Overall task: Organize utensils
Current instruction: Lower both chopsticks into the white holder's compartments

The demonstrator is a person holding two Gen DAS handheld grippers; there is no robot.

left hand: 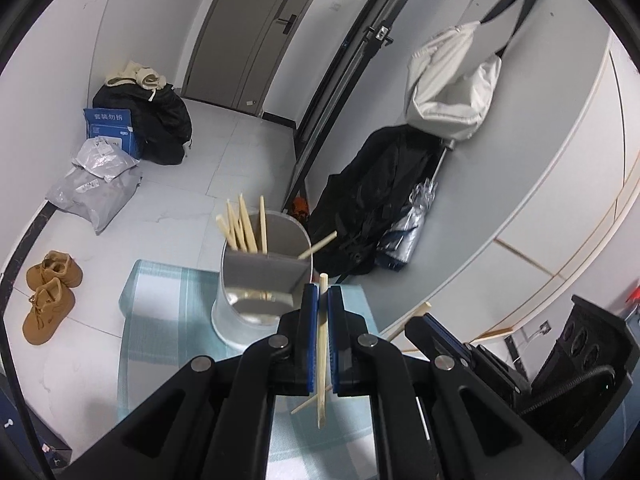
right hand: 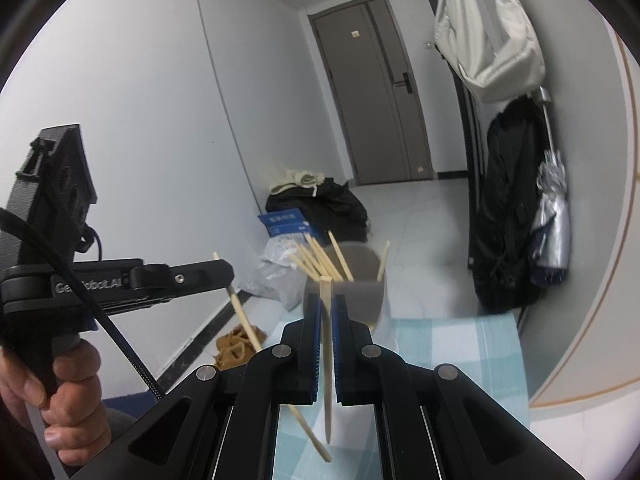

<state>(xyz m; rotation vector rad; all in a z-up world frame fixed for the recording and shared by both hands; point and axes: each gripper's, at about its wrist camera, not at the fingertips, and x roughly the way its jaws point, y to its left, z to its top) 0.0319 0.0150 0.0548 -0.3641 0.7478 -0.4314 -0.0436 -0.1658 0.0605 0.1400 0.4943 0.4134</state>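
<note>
Left wrist view: the left gripper (left hand: 323, 294) is pinched on a wooden chopstick (left hand: 322, 336), which runs between the blue pads with its tip poking out ahead and its tail hanging below the jaws. Just ahead, and a little left, stands the metal utensil holder (left hand: 262, 280) on the checked tablecloth (left hand: 160, 320); its far compartment already holds several chopsticks, one leaning out over the right rim. To finish this step well, I would steer the tip over the occupied far compartment, tilt the stick more upright, and let go only once the tip is past the rim, so it does not tip out like the leaning one.

Right wrist view: the right gripper (right hand: 328, 300) likewise clamps a chopstick (right hand: 327, 360) lengthwise between its pads, tip forward. The holder (right hand: 352, 296) sits straight ahead, near the tips. The left gripper shows at the left, a chopstick slanting down through it. A loose stick seems to lie on the cloth below, though blur makes that uncertain.
</note>
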